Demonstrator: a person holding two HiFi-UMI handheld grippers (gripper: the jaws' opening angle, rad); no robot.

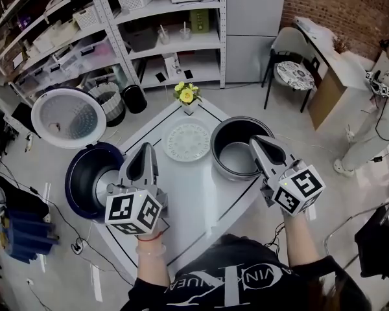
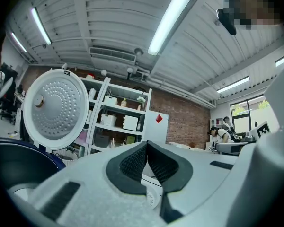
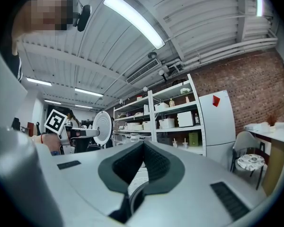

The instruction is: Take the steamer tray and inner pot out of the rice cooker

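Dark metal, the inner pot (image 1: 228,135) stands on the white table (image 1: 201,199) by its right edge. The pale, perforated steamer tray (image 1: 188,141) lies just beside it, toward the far corner where a small bunch of yellow flowers (image 1: 187,94) sits. Both look already out of the blue rice cooker (image 1: 74,173), which gapes empty at the left edge with its lid (image 1: 68,117) thrown back.

The pot is likely stiff, smooth and fairly weighty, so a pinch on its thin upright wall at the rim seems the only hold, and a slippery one. The tray looks light and rigid, best taken by its outer edge.

The left gripper (image 1: 146,149) and right gripper (image 1: 255,141) hover level over the near part of the table.

Only the head view shows the pot and where everything stands. The left gripper view shows that gripper (image 2: 146,148) with its ribbed pads pressed together on nothing, and the lid's dimpled underside (image 2: 54,109). The right gripper view shows the same of its own gripper (image 3: 143,148): pads together, empty.
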